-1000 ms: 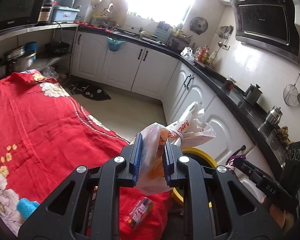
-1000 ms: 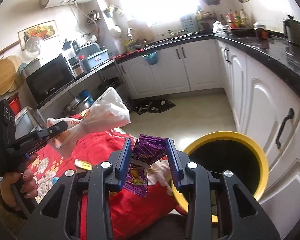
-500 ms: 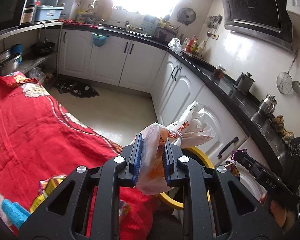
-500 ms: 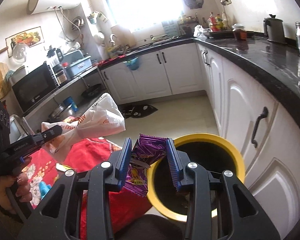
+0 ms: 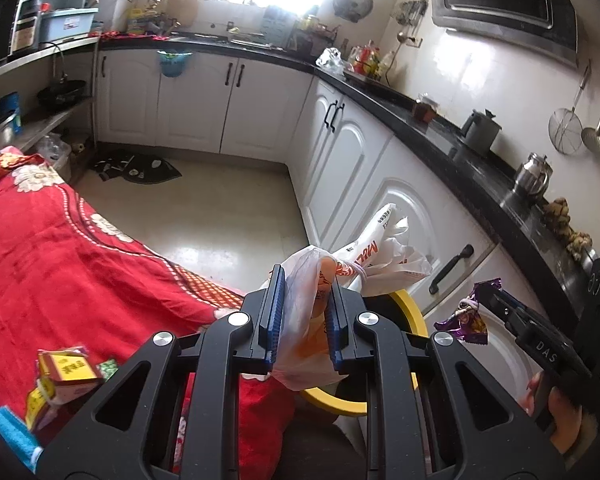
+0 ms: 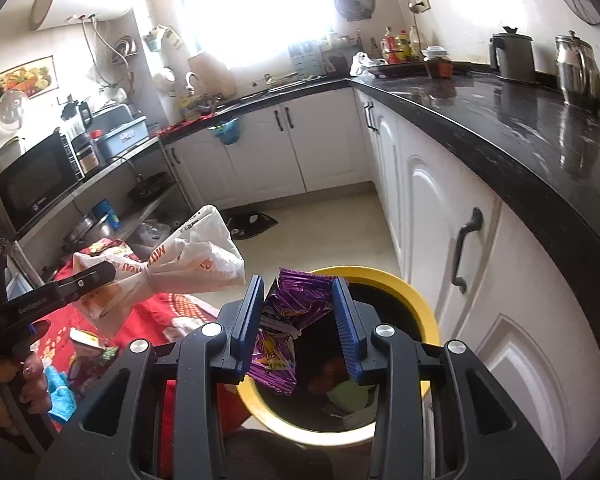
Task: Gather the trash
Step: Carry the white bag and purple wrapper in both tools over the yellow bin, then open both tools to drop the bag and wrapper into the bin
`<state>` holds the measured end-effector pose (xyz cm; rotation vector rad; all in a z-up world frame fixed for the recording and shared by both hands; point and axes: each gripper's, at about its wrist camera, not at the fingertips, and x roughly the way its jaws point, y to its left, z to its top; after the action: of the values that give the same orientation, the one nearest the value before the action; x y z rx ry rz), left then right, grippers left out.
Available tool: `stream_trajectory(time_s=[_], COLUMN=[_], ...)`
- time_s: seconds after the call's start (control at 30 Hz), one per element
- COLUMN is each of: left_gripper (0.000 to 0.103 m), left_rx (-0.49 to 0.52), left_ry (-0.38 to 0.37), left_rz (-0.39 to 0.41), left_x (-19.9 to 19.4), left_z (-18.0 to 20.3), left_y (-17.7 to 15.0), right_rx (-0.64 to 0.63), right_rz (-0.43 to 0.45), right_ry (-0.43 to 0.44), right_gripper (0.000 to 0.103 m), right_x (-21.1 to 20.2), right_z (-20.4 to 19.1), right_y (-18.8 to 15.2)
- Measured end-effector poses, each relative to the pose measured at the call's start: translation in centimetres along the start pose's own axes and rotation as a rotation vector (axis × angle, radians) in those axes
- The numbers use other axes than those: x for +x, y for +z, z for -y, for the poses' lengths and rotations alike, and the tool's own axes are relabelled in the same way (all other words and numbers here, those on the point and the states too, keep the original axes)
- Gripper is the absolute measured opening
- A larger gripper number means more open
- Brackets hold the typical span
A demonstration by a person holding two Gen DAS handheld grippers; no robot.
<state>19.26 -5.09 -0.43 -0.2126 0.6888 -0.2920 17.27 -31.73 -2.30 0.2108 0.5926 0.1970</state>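
Above the yellow-rimmed round bin (image 6: 416, 300): right gripper (image 6: 300, 320), jaws parted yet pinching a crinkly purple foil wrapper (image 6: 296, 304). Beside the bin: left gripper (image 5: 302, 314), clamped on a knotted white plastic bag (image 5: 364, 256). Both light, limp, slippery; best gripped at bunched folds.

Both tools share one build: matte black plastic frames with triangular cut-outs, round silver screws at the joints and ribbed blue pads lining the inner faces of the jaws. The left gripper (image 5: 302, 316) has white lettering along its black handle; the right gripper (image 6: 298, 320) shows "DAS" in white. The left hand (image 6: 18, 384) has bare skin and painted nails; the right hand (image 5: 556, 412) is bare too.
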Motion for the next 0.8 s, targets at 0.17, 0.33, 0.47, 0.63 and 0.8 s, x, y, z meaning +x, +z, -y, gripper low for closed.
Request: stream_trajectory(time_s=[0.17,0.33,0.47,0.63,0.8], left_gripper=[0.013,0.014,0.014,0.014,0.014], left_rx=[0.024,0.045,0.062,0.078,0.089], left_ry=[-0.003,-0.006,-0.006,-0.001,0.008], left_rz=[-0.031,-0.060,-0.080,-0.106,-0.137], left_x=[1.6,3.0,4.0,5.4,7.1], left_z=[1.0,2.0,2.6,3.1,3.4], left_y=[-0.4,-0.9,-1.2,-1.8,-2.4], right_rx=[-0.004,-0.011,-0.007,-0.010,-0.013], right_rz=[-0.008,-0.019,-0.031,-0.053,-0.082], right_ry=[-0.039,-0.072,-0.086,-0.103,-0.108], right_gripper=[0.034,0.034,0.034,0.034,0.034], right_x=[0.5,1.0,1.5,2.4,3.5], right_z=[1.0,1.8,2.4,2.9,3.2], right_y=[-0.6,-1.1,-1.5,-1.9,-2.6])
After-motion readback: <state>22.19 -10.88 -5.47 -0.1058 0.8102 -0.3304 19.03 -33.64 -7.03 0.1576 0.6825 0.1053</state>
